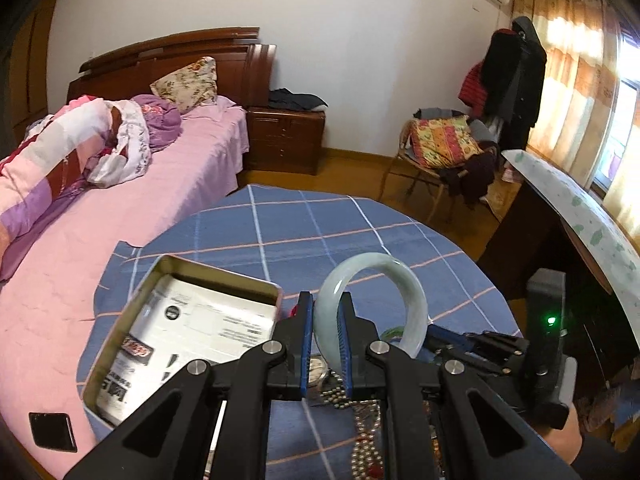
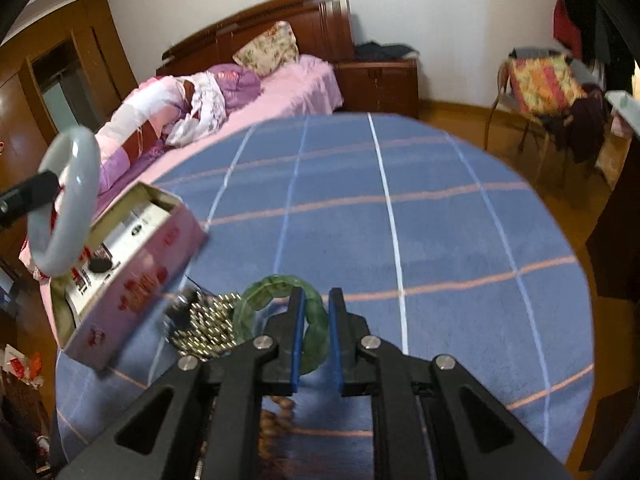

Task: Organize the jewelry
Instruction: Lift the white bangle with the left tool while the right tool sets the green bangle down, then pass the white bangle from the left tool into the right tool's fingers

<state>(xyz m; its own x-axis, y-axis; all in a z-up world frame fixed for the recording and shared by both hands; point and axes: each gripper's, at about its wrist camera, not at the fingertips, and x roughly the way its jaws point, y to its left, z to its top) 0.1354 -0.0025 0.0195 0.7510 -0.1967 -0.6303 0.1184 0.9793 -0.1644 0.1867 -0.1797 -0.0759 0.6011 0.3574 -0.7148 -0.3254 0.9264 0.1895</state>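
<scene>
1. Left gripper (image 1: 326,344): black frame, blue-lined jaws clamped on the rim of a pale jade bangle (image 1: 370,300), which stands upright above the desk (image 1: 340,232), off its surface.
2. Right gripper (image 2: 316,344): jaws narrowly parted around one side of a green bangle (image 2: 280,292) lying on the desk; pad contact cannot be told, the frame being motion-blurred.
3. Tin box (image 1: 180,320): open, shallow, pink-sided, at the desk's left edge by the bed (image 1: 168,200); printed paper lines the bottom.
4. Left wrist view only: a watch face (image 1: 318,364) just behind the jaws and a strand of metallic beads (image 1: 366,432) trailing below, both partly hidden by the gripper frame.
5. Right wrist view only: a heap of metallic beads (image 2: 204,328) between box and green bangle; brown wooden beads (image 2: 280,416) under the jaws; the pale bangle seen raised left of the box.
6. Surroundings: blue checked cloth covers the round desk; chair (image 1: 444,148) piled with clothes beyond; nightstand (image 1: 286,136) beside the bed.
</scene>
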